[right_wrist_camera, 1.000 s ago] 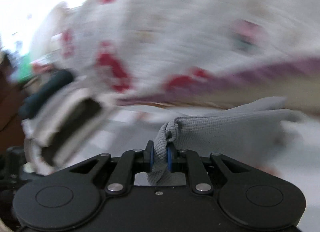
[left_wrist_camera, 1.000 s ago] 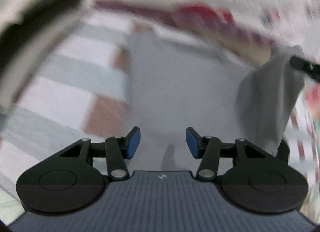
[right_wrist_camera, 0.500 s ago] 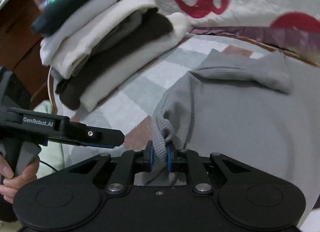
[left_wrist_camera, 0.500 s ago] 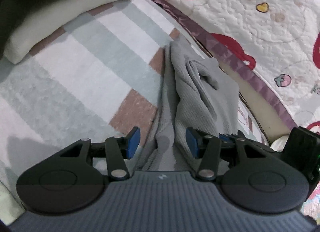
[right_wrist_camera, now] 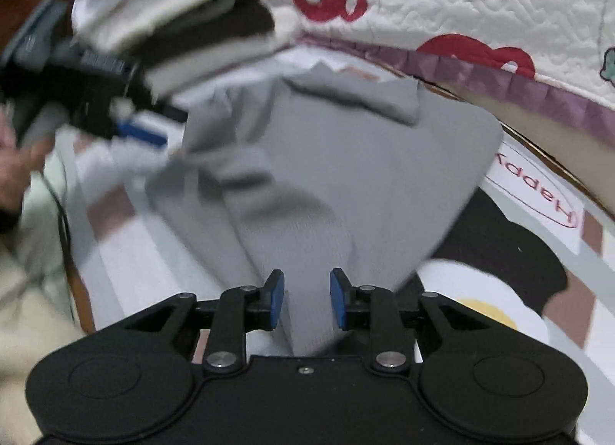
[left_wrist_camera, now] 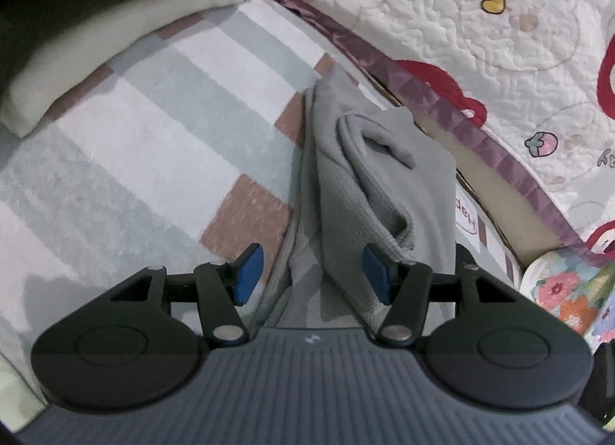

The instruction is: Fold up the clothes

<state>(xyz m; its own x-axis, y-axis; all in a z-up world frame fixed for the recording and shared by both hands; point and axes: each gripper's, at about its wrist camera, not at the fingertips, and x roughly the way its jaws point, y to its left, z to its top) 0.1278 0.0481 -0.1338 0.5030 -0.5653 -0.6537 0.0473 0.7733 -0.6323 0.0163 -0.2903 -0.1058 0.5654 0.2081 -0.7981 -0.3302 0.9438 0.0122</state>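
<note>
Partly blurred, grey garment (right_wrist_camera: 346, 176) seemingly unheld.

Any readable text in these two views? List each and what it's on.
"Happy", seen upside down: in a red oval on the striped mat, beside the grey garment.
Same word, partly hidden by the garment, in the left wrist view.
Marking on the left gripper body: too blurred to read.

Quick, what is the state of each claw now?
Left claw: open, holding nothing, above the grey garment.
Right claw: open, garment lies between its fingers, not clamped.
</note>
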